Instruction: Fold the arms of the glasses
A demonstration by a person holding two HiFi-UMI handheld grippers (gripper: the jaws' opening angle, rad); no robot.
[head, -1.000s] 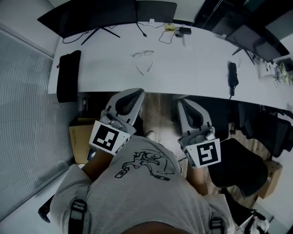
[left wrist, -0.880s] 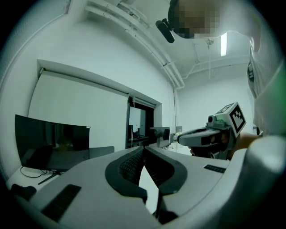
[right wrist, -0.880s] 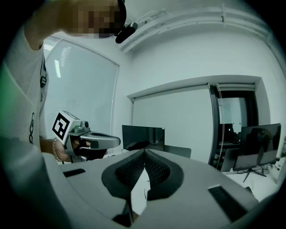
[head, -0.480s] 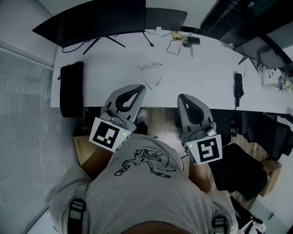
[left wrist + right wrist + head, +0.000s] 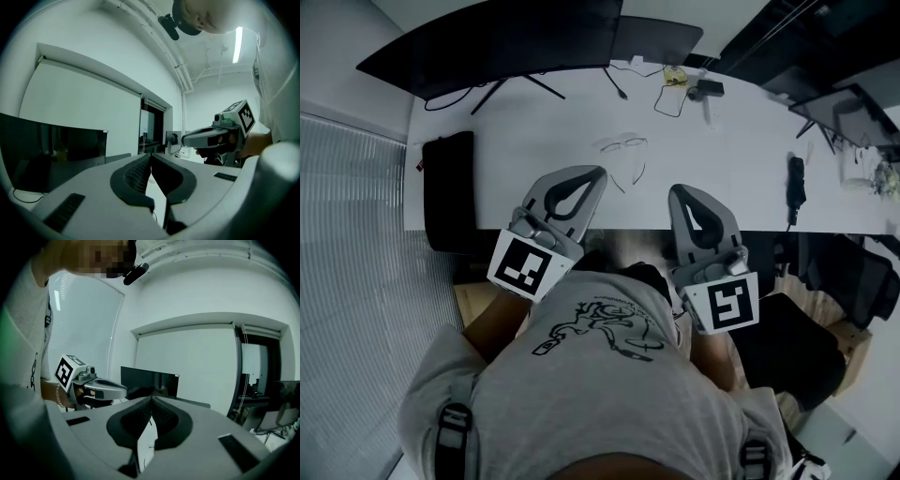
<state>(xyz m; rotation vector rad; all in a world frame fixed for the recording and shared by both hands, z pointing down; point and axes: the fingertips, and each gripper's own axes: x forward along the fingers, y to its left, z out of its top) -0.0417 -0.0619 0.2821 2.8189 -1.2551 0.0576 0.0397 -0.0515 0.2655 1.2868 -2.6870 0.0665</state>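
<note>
Left gripper (image 5: 600,172): jaws are meeting at the tips, with nothing between them. Right gripper (image 5: 679,191): jaws are likewise pressing together, empty. Both are reaching out over the near edge of the white table (image 5: 506,141). Glasses (image 5: 623,145) are lying on the table just ahead of the tips, nearer the left one. The frame is thin wire, and both arms are standing unfolded, pointing toward the person.

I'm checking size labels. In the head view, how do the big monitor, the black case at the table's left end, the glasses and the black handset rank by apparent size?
1. big monitor
2. black case
3. glasses and black handset: about alike. The glasses spread wider but are thin wire, so I leave them unranked.
</note>
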